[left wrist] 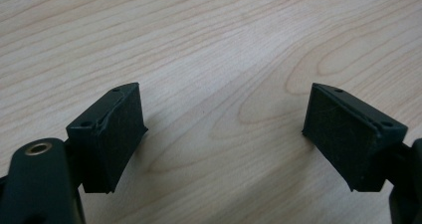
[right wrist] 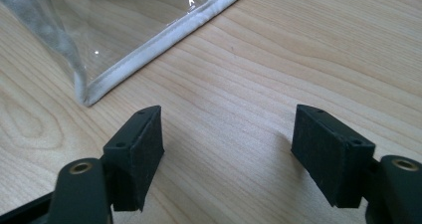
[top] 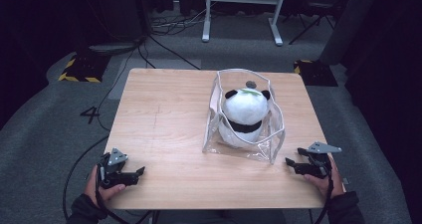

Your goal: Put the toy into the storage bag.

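A plush panda (top: 244, 115) sits upright inside a clear plastic bag (top: 275, 115) with white piping, standing open-topped on the right half of the wooden table (top: 164, 114). My left gripper (top: 141, 171) rests at the table's near left corner, held by a hand, open with bare wood between its pads (left wrist: 122, 134). My right gripper (top: 289, 162) lies at the near right edge, just right of the bag's front corner, open and holding nothing. In the right gripper view the bag's piped bottom corner (right wrist: 94, 92) lies a short way ahead of the left pad (right wrist: 142, 149).
Grey carpet surrounds the table. Cables (top: 164, 27) trail across the floor behind it, near the white legs of a desk frame (top: 206, 15). Yellow-black striped floor markers (top: 79, 72) sit at the far left and far right.
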Motion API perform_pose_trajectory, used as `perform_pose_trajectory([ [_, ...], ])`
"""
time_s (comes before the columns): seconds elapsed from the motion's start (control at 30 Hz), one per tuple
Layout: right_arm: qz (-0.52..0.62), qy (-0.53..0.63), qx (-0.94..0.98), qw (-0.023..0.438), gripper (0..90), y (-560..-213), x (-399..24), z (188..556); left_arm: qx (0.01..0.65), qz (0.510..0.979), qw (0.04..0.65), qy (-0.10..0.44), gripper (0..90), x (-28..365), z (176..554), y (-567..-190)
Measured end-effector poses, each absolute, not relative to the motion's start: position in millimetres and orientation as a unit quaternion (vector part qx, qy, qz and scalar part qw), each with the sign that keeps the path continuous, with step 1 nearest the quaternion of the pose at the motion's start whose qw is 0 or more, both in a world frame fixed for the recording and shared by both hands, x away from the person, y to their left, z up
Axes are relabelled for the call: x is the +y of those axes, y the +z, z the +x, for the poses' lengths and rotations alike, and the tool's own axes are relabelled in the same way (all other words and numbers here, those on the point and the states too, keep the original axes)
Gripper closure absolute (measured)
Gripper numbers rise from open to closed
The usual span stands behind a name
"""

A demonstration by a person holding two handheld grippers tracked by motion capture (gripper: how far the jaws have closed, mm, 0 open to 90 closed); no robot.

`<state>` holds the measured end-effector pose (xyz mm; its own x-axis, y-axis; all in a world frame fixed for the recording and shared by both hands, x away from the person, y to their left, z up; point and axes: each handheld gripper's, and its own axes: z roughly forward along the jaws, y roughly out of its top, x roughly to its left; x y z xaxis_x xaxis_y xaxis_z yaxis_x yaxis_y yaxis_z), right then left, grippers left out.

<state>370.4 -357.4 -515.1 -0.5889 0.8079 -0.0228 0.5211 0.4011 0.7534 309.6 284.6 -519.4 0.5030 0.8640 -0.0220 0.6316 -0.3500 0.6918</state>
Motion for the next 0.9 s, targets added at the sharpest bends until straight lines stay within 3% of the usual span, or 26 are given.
perform_pose_trajectory([
  [0.9, 0.406, 0.365, 0.815, 0.194, 27.9, -515.2, -357.5, 370.7, 0.468, 0.801, 0.328, 0.177, 15.3, 284.0, 310.7, -519.6],
])
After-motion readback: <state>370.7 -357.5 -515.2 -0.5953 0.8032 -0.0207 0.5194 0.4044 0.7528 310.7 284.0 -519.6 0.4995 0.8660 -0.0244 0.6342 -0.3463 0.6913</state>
